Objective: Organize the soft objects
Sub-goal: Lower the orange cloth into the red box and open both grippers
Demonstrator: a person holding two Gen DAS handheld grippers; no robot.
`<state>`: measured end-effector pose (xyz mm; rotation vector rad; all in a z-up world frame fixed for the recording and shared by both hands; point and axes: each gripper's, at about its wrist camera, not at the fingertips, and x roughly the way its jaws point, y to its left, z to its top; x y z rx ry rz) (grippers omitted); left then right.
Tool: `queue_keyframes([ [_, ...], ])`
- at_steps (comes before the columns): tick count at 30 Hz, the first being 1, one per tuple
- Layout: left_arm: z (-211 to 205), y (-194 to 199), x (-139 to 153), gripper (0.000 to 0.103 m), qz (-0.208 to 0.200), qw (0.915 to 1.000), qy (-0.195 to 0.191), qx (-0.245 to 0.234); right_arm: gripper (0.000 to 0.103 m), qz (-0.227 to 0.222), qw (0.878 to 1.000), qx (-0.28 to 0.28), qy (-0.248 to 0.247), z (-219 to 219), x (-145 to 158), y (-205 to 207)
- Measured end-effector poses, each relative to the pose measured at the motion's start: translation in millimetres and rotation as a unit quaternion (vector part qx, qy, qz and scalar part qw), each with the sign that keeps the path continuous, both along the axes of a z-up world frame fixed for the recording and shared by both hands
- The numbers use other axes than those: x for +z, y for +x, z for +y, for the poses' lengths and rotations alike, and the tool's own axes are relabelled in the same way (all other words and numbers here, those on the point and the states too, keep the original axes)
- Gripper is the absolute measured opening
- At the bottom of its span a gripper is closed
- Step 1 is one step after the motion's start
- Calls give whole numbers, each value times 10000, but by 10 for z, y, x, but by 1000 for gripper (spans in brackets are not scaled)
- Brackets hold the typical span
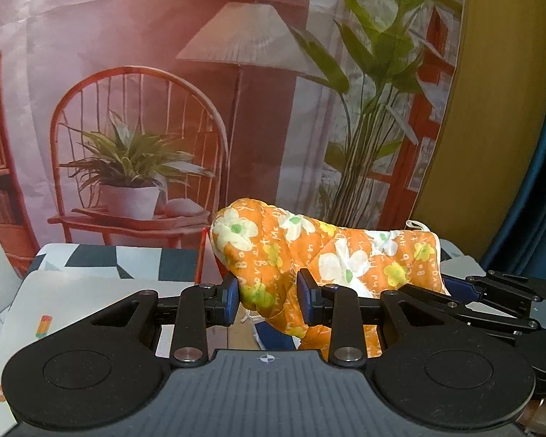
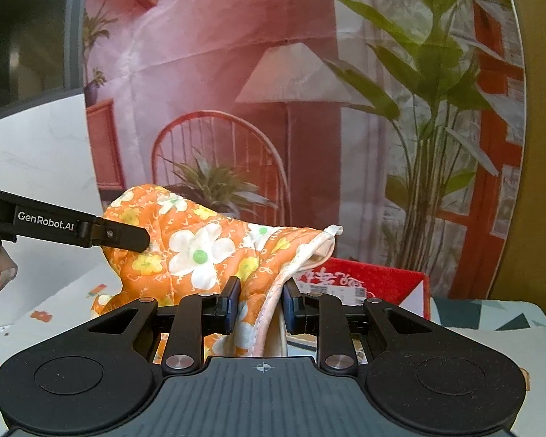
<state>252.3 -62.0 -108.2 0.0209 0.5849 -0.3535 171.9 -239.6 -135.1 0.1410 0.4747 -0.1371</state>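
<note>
In the left wrist view, the left gripper (image 1: 268, 300) pinches the thumb part of the quilted orange oven mitt with white and yellow flowers (image 1: 309, 251) between its blue pads, jaws closed on the fabric. The mitt rises from between the fingers toward 12 o'clock and spreads off toward 2 o'clock, where its white hanging loop (image 1: 416, 225) sticks up. At 3 o'clock the right gripper (image 1: 506, 298) comes in from the side, its fingertip reaching to the mitt's cuff end.

In the right wrist view, the right gripper (image 2: 261, 304) is clamped on the mitt's pale-trimmed cuff edge, which hangs down between the pads. The mitt's body stretches off toward 10 o'clock, where the left gripper's black finger presses against it. Just behind the cuff, at 1 o'clock, sits a red box with printed characters (image 2: 378, 280). Farther off hangs a printed backdrop of a chair, lamp and plants (image 2: 291, 109).
</note>
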Motion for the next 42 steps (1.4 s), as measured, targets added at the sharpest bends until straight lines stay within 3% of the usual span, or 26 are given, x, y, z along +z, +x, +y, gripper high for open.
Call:
queue_keyframes([
  [9, -172, 301, -215, 35, 135, 9995, 247, -147, 22, 167, 9995, -250, 41, -192, -232, 174],
  [17, -190, 483, -615, 36, 712, 9959, 387, -393, 22, 570, 9979, -286, 102, -237, -546, 234],
  [20, -174, 505, -692, 41, 803, 9949, 476, -391, 22, 743, 9966, -307, 199, -240, -644, 252],
  [28, -101, 498, -684, 67, 798, 9944, 604, -328, 22, 1130, 9925, -186, 432, -136, -780, 379],
  [31, -69, 481, -678, 71, 828, 9941, 639, -277, 22, 1229, 9910, -165, 507, -77, -795, 398],
  [37, -2, 402, -624, 83, 846, 9944, 574, -258, 30, 1335, 9895, -299, 470, -62, -781, 363],
  [42, 24, 292, -532, 85, 745, 9952, 595, -239, 48, 1269, 9908, -383, 274, -14, -683, 243],
])
